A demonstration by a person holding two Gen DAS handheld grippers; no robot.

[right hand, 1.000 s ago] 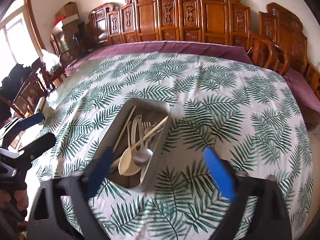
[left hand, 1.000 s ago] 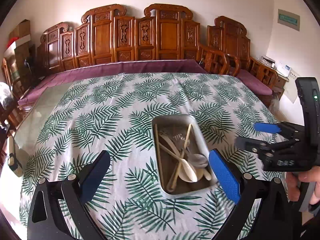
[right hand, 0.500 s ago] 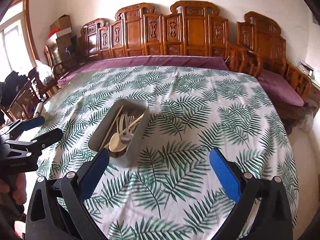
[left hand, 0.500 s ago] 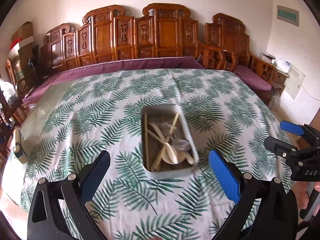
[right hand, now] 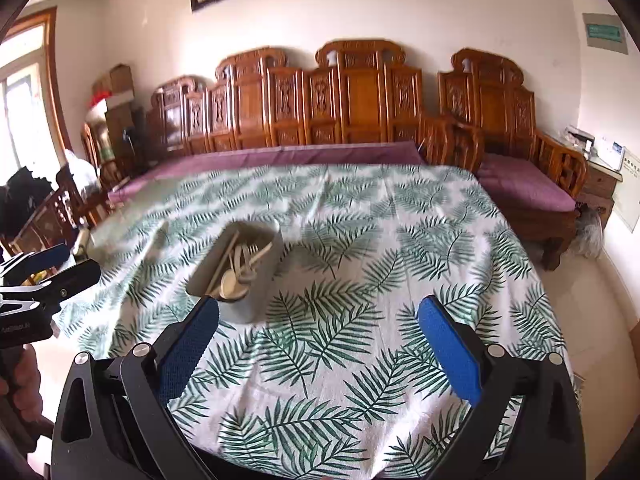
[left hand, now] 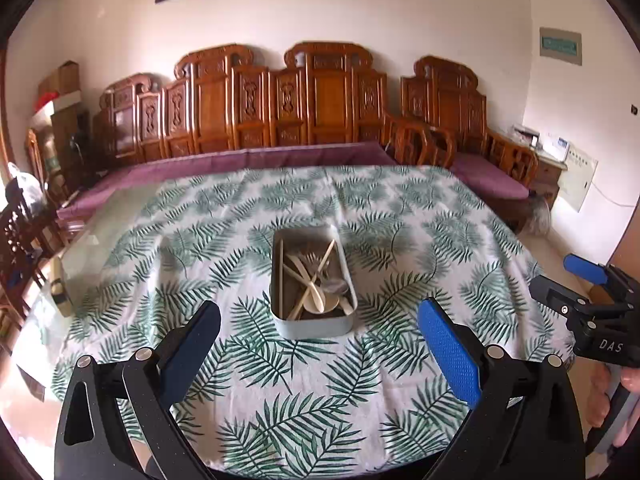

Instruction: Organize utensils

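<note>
A grey metal tray (left hand: 311, 326) stands on the palm-leaf tablecloth (left hand: 380, 208) and holds several cream and metal utensils (left hand: 314, 280): spoons, forks and chopsticks. It also shows in the right wrist view (right hand: 260, 296). My left gripper (left hand: 320, 356) is open and empty, held back near the table's front edge, in line with the tray. My right gripper (right hand: 320, 344) is open and empty, right of the tray. It also shows at the right edge of the left wrist view (left hand: 576, 280). The left gripper shows at the left edge of the right wrist view (right hand: 44, 268).
A carved wooden bench (left hand: 304, 104) with a purple cushion (left hand: 224, 160) runs behind the table. Chairs (right hand: 52, 216) stand at the left. A small object (left hand: 60, 292) lies on the glass at the table's left edge. A cabinet (left hand: 548, 168) stands at the right wall.
Both grippers have pulled back and risen away from the tray. The tray now looks smaller and farther off. Both stay open and empty.
</note>
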